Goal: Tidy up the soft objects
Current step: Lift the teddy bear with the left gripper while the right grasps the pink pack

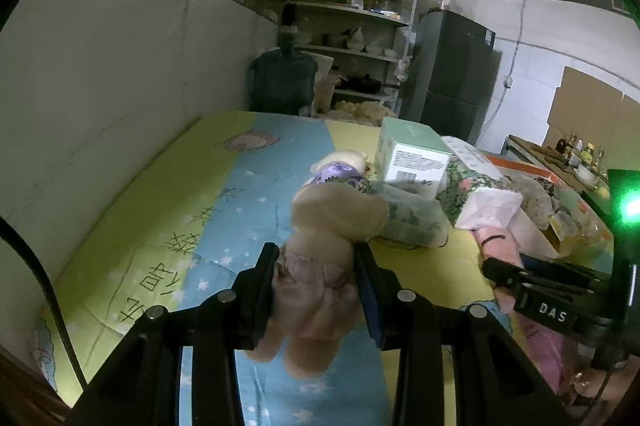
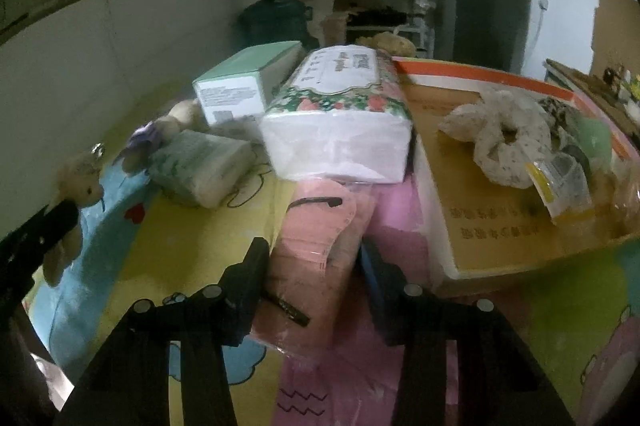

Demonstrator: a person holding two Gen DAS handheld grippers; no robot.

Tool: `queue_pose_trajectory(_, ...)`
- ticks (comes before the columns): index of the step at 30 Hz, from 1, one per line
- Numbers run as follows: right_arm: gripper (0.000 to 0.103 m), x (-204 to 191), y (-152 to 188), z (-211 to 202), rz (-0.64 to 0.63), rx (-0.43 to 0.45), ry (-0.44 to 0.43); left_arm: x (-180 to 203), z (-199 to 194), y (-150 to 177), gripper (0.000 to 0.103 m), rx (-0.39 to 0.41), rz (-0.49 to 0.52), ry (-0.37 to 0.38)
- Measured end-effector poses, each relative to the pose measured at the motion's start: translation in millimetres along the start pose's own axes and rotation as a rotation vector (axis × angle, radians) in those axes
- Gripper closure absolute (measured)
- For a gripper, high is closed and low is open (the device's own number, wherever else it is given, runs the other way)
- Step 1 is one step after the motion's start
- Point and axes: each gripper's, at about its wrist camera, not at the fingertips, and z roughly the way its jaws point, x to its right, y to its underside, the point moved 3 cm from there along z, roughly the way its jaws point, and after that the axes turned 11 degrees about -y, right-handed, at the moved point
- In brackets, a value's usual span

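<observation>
A: Beige teddy bear [image 1: 320, 266] is clamped in the left gripper [image 1: 316, 290], lower middle of frame, above the patterned desk [image 1: 160, 210].

B: And the right gripper [image 2: 312, 282]? Its jaws straddle the pink pack [image 2: 316, 250]; whether they are pressing it yet, I cannot tell.

A: Plenty left, I'd say: tissue pack [image 2: 340, 122], green box [image 2: 244, 86] and a second bear [image 2: 176, 122] lie loose mid-frame, unsorted.

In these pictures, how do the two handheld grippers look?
Both are matte black, with angular linkage arms joined by round silver pins. The left gripper and the right gripper each have blue padding on one finger. The right one bears white letters "DAS" and a green light.
</observation>
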Motion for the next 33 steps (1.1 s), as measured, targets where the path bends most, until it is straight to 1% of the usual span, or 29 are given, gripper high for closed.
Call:
queue_pose_trajectory(7,0.058,-7.7,-1.2,-3.4,-0.009,0.007,-0.056,-10.1,2.3,1.0,0.064,-0.008,-0.017,-0.012)
queue_pose_trajectory(15,0.058,-20.3,-5.1,-19.7,-0.031,0.045,-0.111,-7.2,-6.4,-2.4,0.064,0.010,-0.029,-0.010)
queue_pose_trajectory(23,0.058,-25.2,-15.4,-47.2,-0.061,0.120,-0.138,15.7,-21.0,-16.1,0.064,0.049,-0.025,0.017)
queue_pose_trajectory(30,0.058,-17.3,-23.5,-65.8,-0.065,0.172,-0.143,40.5,-32.0,-29.9,0.064,0.085,-0.024,0.043)
queue_pose_trajectory(33,0.058,-8.1,-26.5,-73.2,-0.058,0.189,-0.143,54.2,-34.5,-35.0,0.064,0.092,-0.014,0.052)
